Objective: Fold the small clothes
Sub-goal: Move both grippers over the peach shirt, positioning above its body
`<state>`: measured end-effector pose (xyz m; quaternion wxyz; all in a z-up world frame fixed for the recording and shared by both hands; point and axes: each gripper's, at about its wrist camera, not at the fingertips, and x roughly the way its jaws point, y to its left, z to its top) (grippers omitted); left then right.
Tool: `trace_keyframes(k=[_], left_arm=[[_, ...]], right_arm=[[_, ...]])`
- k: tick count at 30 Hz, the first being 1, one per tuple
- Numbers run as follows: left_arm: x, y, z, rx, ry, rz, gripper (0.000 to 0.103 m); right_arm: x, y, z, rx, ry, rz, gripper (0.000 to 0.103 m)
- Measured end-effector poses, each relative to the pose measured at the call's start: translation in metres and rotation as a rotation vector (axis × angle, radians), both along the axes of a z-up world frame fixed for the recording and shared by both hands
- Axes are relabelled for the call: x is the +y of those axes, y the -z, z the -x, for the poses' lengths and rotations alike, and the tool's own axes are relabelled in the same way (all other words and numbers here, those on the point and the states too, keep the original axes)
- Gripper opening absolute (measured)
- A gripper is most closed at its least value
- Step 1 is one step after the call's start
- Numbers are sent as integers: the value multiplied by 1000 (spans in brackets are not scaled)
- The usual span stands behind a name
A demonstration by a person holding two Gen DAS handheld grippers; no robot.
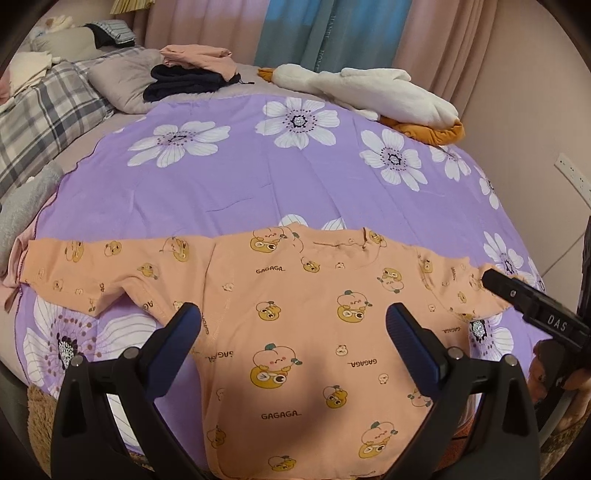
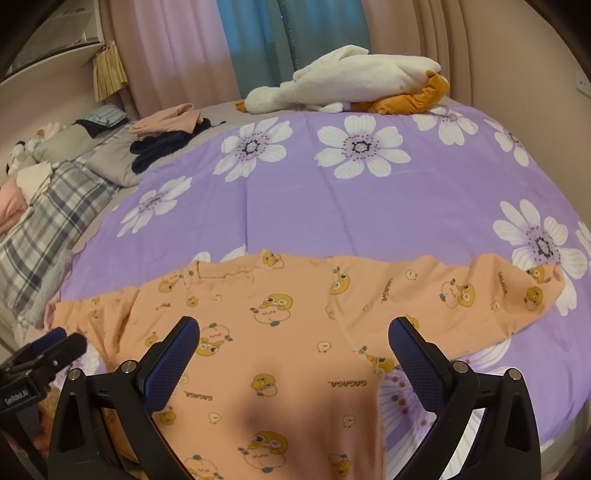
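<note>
A small peach long-sleeved shirt (image 1: 295, 325) with cartoon prints lies flat, face up, on the purple flowered sheet (image 1: 258, 184), both sleeves spread sideways, collar at the far side. It also shows in the right wrist view (image 2: 280, 332). My left gripper (image 1: 293, 317) is open and empty, hovering above the shirt's body toward its left side. My right gripper (image 2: 293, 332) is open and empty above the shirt's right side; it appears at the right edge of the left wrist view (image 1: 532, 302). The left gripper shows at the lower left of the right wrist view (image 2: 48, 350).
A white and orange plush duck (image 1: 369, 92) lies at the far edge of the bed. Folded pink and dark clothes (image 1: 192, 70) sit at the far left beside a plaid pillow (image 1: 40, 114). Curtains (image 1: 332, 29) hang behind. A wall socket (image 1: 572, 173) is at right.
</note>
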<state>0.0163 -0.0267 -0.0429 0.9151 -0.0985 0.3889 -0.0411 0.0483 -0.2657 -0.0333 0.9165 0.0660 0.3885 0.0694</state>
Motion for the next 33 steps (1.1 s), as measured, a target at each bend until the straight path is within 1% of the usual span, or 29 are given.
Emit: trace_keyframes(k=[3, 9, 12, 15, 17, 24, 29, 33], left_arm=[[0, 0, 1, -8, 4, -10, 100], [2, -1, 2, -24, 9, 62, 100], [-1, 1, -2, 13, 21, 51, 100], [-5, 3, -3, 42, 21, 8, 100], [-5, 5, -3, 52, 26, -1, 100], [-3, 3, -5, 59, 34, 38, 99], [-14, 1, -12, 67, 45, 3, 99], [-26, 1, -21, 88, 68, 4, 99]], right_arm=[[-1, -1, 1, -4, 8, 7, 102], [-1, -1, 1, 0, 9, 6, 102], [-1, -1, 0, -1, 9, 9, 102], [-3, -1, -1, -2, 12, 7, 102], [-5, -1, -1, -1, 14, 1, 102], [-11, -2, 0, -10, 21, -14, 102], [-21, -4, 1, -14, 51, -24, 102], [-39, -4, 3, -18, 83, -57, 102]])
